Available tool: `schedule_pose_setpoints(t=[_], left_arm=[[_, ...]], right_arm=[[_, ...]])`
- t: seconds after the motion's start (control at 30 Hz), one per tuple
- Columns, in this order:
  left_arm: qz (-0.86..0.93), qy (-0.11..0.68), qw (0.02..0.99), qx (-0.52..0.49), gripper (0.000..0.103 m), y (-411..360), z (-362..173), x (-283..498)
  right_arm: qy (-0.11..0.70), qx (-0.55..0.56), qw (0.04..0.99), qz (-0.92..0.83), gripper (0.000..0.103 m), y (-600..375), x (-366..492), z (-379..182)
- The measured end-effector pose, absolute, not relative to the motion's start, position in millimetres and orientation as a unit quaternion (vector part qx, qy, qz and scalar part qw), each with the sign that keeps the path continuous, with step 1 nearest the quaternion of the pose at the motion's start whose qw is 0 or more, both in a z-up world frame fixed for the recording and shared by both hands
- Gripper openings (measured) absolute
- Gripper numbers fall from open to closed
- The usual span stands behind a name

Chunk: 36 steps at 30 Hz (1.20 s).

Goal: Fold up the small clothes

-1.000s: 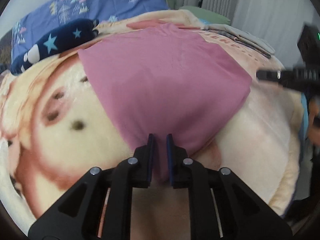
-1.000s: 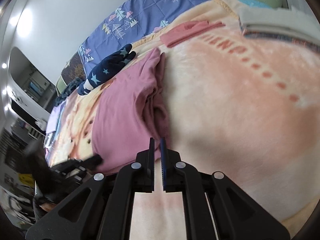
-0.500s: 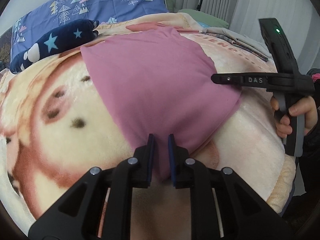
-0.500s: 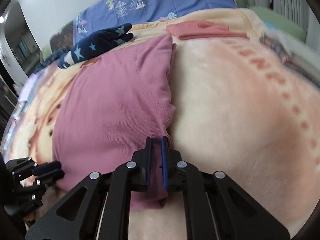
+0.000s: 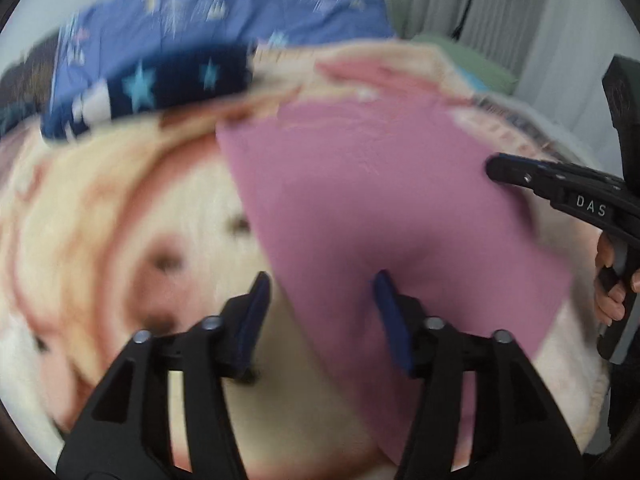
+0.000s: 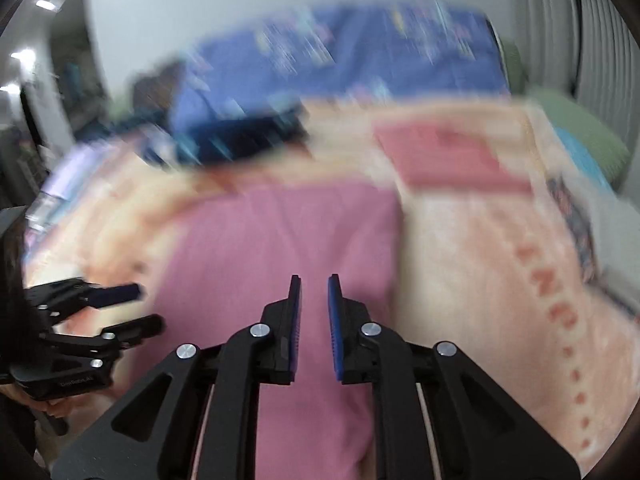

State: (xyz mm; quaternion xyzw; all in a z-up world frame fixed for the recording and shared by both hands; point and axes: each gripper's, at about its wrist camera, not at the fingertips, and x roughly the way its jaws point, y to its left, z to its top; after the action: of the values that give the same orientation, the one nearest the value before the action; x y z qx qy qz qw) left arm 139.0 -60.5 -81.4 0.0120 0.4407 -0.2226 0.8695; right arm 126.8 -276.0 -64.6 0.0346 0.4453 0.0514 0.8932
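Nearest in the left wrist view, left gripper (image 5: 322, 294) stands wide apart, jaws have just been opening, blue pads clear of cloth; the near corner of the pink garment (image 5: 372, 208) lies on the bed between and under the fingers, not pinched. Nearest in the right wrist view, right gripper (image 6: 314, 300) shows a narrow gap, jaws have just been opening a little, nothing pressed between the pads; it hangs over the near part of the pink garment (image 6: 280, 248). Garment lies flat on the cream and peach plush blanket (image 5: 100, 220) with a cartoon face print, roughly rectangular, folded look, edges blurred. In the left view the right gripper (image 5: 494, 168) comes in from the right edge, its tip at the garment's right side, a hand (image 5: 612, 288) on its handle. In the right view the left gripper (image 6: 138, 308) sits at the garment's left edge, fingers spread. Further back: dark navy star-print cloth (image 5: 160, 88) on the blanket's far left, a reddish folded piece (image 6: 444, 156) beyond the garment, a folded pile (image 6: 600, 216) at the right edge, too blurred to tell. Farthest: blue patterned bedding (image 5: 224, 20), green pillow (image 6: 576, 128), pale curtains (image 5: 500, 12). No containers in view. Both views motion-blurred.
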Motion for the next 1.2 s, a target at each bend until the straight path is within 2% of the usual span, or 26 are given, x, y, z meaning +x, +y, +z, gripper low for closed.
schedule_pose_setpoints(t=[0.1,0.23,0.33,0.53,0.67,0.7,0.73,0.77,0.8,0.83,0.97,1.2], left_arm=[[-0.249,0.442,0.860,-0.059,0.064,-41.0,-87.1,141.1],[-0.248,0.445,0.859,-0.048,0.061,-42.7,-77.0,140.4],[-0.253,0.424,0.869,-0.038,0.062,-42.0,-59.6,141.4],[-0.229,0.405,0.884,-0.041,0.062,-41.9,-42.1,176.3],[-0.194,0.418,0.887,-0.007,0.062,-55.2,-55.9,203.4],[-0.184,0.429,0.884,0.000,0.065,-58.2,-68.9,211.4],[-0.180,0.437,0.881,0.000,0.076,-58.0,-79.4,216.2],[-0.183,0.438,0.880,-0.011,0.077,-55.0,-88.4,218.8],[-0.190,0.435,0.879,-0.034,0.077,-49.5,-94.6,220.0],[-0.192,0.436,0.878,-0.042,0.077,-46.3,-95.7,220.8],[-0.181,0.428,0.885,-0.008,0.077,-54.5,-92.6,215.0],[-0.203,0.434,0.876,-0.060,0.076,-29.3,-82.6,204.7]], right_arm=[[0.427,0.074,0.899,0.066,0.023,-293.3,119.2,-77.4],[0.413,0.057,0.906,0.072,0.030,-296.8,113.1,-52.8],[0.389,0.086,0.914,0.079,0.041,-313.0,112.9,-36.2],[0.362,0.067,0.926,0.089,0.041,-309.3,138.7,-14.6],[0.374,0.024,0.918,0.126,0.041,-280.7,168.7,-21.8],[0.388,0.012,0.914,0.114,0.041,-278.2,177.3,-30.1],[0.414,-0.004,0.906,0.089,0.041,-277.5,188.8,-43.3],[0.450,-0.009,0.891,0.061,0.041,-282.0,201.6,-67.8],[0.457,0.015,0.888,0.052,0.056,-290.6,205.0,-85.1],[0.450,0.037,0.890,0.055,0.062,-296.4,203.4,-91.0],[0.442,0.023,0.895,0.053,0.062,-294.8,195.5,-81.0],[0.430,0.095,0.894,0.084,0.063,-320.1,163.0,-53.0]])
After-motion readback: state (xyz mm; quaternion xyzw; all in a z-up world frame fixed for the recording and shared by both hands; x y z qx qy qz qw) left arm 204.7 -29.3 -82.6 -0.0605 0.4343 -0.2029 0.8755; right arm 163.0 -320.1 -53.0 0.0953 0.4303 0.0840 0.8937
